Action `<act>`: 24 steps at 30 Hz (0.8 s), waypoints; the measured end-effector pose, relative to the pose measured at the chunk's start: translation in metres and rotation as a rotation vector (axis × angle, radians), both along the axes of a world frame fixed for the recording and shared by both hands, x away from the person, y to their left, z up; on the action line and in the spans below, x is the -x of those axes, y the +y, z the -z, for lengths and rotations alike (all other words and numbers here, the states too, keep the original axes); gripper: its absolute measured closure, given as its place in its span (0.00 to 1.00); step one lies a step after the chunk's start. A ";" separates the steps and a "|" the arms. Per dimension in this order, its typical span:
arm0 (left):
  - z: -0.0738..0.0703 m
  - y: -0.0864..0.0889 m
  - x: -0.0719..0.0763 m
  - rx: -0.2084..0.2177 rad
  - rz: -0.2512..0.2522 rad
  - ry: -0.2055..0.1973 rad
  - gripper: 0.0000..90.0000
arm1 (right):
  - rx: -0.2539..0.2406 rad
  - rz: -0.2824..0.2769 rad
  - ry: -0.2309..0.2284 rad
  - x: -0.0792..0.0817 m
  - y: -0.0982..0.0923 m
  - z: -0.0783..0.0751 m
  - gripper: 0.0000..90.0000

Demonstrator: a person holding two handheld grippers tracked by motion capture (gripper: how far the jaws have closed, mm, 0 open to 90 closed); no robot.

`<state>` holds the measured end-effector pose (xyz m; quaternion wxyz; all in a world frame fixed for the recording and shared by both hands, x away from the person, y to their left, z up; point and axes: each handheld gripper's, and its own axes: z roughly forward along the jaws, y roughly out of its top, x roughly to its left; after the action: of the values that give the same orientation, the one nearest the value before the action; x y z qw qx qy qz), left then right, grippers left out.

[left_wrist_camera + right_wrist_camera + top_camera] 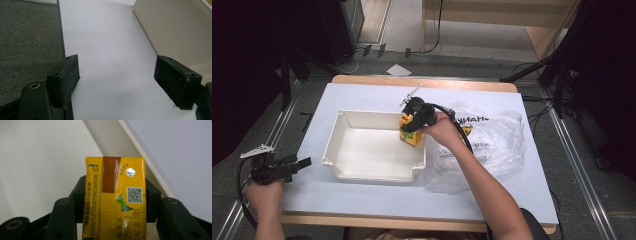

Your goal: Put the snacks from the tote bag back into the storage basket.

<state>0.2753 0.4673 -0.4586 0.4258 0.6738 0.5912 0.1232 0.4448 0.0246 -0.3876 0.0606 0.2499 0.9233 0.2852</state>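
A yellow drink carton (409,132) with a brown band and a foil straw hole sits between the jaws of my right gripper (412,129), which is shut on it over the far right corner of a white tray (343,170). The right gripper view looks along the carton (116,200) with both black pads pressed on its sides above the tray's inside. My left gripper (304,162) rests at the table's left edge, left of the tray. Its fingers (65,80) stand wide apart with bare white tabletop between them.
A crumpled clear plastic bag (492,145) with printed lettering lies on the table right of the tray, under my right forearm. The tray's outer wall (175,30) rises close to the left gripper. Grey carpet (27,42) lies beyond the table's left edge.
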 end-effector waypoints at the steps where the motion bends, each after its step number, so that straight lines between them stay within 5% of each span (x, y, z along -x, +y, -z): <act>1: 0.000 0.000 0.000 0.001 0.000 -0.001 0.24 | -0.006 -0.003 -0.002 -0.001 -0.001 0.000 0.58; 12: 0.000 0.000 0.000 -0.001 -0.001 0.000 0.24 | -0.060 -0.007 0.023 0.002 -0.008 -0.008 0.52; 24: 0.000 -0.003 -0.006 0.000 0.011 0.000 0.24 | -0.130 -0.002 0.009 0.018 -0.029 -0.038 0.50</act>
<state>0.2815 0.4640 -0.4583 0.4263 0.6773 0.5873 0.1208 0.4270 -0.0044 -0.3496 0.0398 0.2536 0.9034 0.3434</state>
